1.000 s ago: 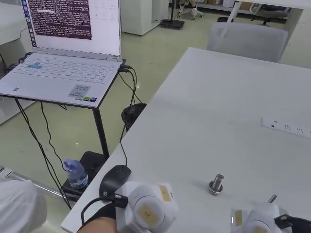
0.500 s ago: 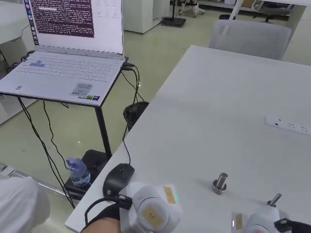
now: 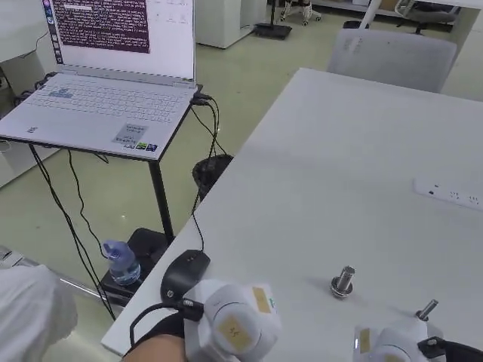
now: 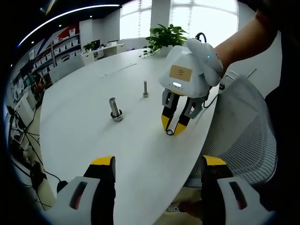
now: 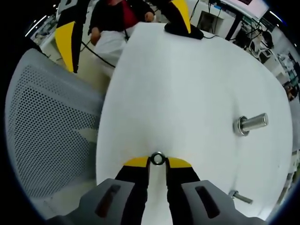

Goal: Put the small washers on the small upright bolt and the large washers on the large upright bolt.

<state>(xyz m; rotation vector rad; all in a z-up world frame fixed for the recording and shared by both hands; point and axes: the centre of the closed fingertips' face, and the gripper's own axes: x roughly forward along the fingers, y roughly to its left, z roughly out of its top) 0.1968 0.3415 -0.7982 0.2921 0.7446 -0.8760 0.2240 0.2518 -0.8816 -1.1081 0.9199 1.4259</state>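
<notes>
Now, washer (image 5: 158, 158) in right hand-held gripper (image 5: 158, 162).

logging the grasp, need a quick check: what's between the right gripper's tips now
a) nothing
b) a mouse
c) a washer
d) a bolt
C: in its own view the right gripper is shut on a small metal ring, a washer, pinched between its yellow tips; the left gripper view shows the same ring at those tips.

Right gripper (image 5: 158, 163) slightly farther from small bolt (image 3: 428, 309) (camera drift too)
</notes>
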